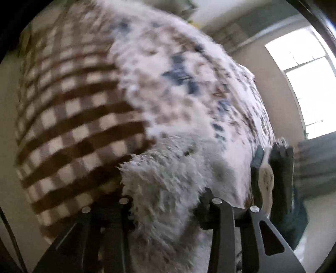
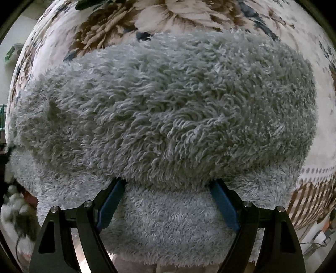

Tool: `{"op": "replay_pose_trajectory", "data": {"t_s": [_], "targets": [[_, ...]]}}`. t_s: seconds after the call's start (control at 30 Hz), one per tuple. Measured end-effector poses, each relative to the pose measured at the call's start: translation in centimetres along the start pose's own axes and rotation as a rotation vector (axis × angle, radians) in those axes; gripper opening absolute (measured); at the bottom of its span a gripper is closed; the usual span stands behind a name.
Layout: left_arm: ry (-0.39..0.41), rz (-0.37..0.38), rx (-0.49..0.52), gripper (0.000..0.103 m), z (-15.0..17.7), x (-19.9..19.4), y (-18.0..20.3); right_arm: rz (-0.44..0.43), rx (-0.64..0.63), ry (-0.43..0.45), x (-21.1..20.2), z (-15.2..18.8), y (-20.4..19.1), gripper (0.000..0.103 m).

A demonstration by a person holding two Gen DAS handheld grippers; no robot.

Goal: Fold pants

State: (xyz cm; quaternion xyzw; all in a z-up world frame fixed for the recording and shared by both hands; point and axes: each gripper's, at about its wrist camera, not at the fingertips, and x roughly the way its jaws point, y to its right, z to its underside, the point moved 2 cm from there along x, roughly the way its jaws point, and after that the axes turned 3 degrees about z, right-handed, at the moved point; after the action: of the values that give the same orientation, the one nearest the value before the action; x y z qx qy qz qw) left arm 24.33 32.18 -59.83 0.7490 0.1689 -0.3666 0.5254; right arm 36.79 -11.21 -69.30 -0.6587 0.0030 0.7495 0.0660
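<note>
The pants [image 2: 168, 105] are grey, shaggy fleece, folded in layers on a floral bedspread [image 2: 189, 16] and filling most of the right wrist view. My right gripper [image 2: 168, 184] points almost straight down at them. Its jaws stand wide, its blue pads [image 2: 111, 201] show, and its fingertips are tucked under the edge of the upper layer. In the blurred left wrist view, a bunch of the same fleece [image 1: 168, 178] sits pinched between the narrow jaws of my left gripper [image 1: 166, 201]. The pile hides its fingertips.
A brown and cream checked blanket [image 1: 73, 126] lies on the left of the bed, beside the floral bedspread [image 1: 189, 73]. A bright window [image 1: 304, 84] and a pale wall stand behind. A dark blurred shape [image 1: 281, 168] sits at the bed's right edge.
</note>
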Motion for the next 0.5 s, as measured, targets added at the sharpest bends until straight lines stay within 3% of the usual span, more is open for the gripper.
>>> {"op": "replay_pose_trajectory", "data": {"t_s": [0.07,0.17,0.4,0.5], "targets": [[0.006,-0.023,0.018,0.033,-0.4,0.8,-0.8,0.002,0.001,-0.003,0.1,0.0,0.2,0.086],[0.017,-0.055,0.154,0.026,-0.1,0.5,0.8,0.064,0.005,-0.014,0.6,0.2,1.2,0.086],[0.069,-0.026,0.288,0.022,0.6,-4.0,5.0,0.107,0.023,-0.021,1.0,0.0,0.9,0.086],[0.093,0.004,0.38,0.022,1.8,-6.6,8.5,0.112,0.013,-0.015,0.9,-0.4,-0.3,0.086]]}}
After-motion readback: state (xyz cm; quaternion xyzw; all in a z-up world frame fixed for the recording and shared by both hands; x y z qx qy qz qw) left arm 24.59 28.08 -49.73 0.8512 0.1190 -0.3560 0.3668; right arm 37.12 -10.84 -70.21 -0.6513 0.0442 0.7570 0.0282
